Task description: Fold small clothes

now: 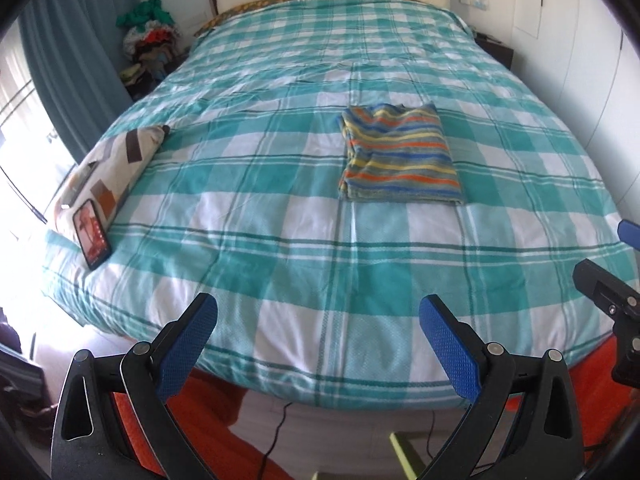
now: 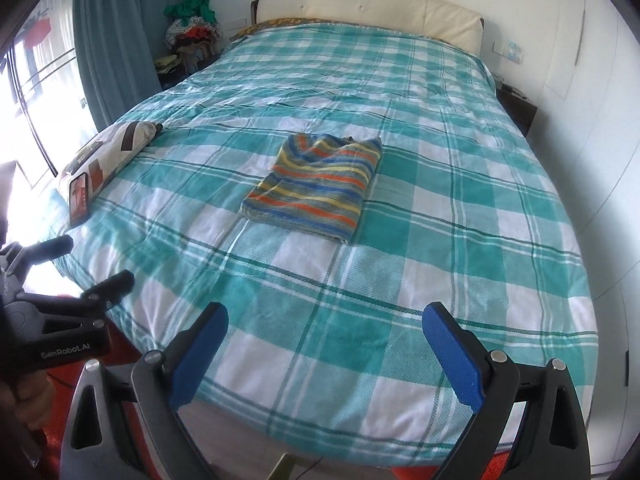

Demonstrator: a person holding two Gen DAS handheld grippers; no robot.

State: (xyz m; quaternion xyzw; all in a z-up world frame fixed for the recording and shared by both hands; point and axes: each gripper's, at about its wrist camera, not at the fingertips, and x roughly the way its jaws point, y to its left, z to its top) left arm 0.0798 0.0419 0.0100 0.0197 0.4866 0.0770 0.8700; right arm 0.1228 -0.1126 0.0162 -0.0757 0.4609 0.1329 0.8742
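Gaping jaws: left gripper (image 1: 318, 344) and right gripper (image 2: 325, 354) both wide apart, holding nothing, near the bed's foot.
Striped garment (image 1: 398, 154): folded flat mid-bedspread (image 1: 280, 208), well apart from both.
Phone (image 1: 92, 234): leaning against patterned pillow (image 1: 116, 164), left edge.

1. The striped garment (image 1: 400, 154) looks like soft, fuzzy matt knit cloth.
2. The bedspread (image 1: 304, 264) is woven checked cloth, finely textured.
3. The left gripper (image 1: 318, 344) has dimpled blue pads (image 1: 450, 346) on matt black plastic.
4. The phone (image 1: 92, 234) screen is glossy.
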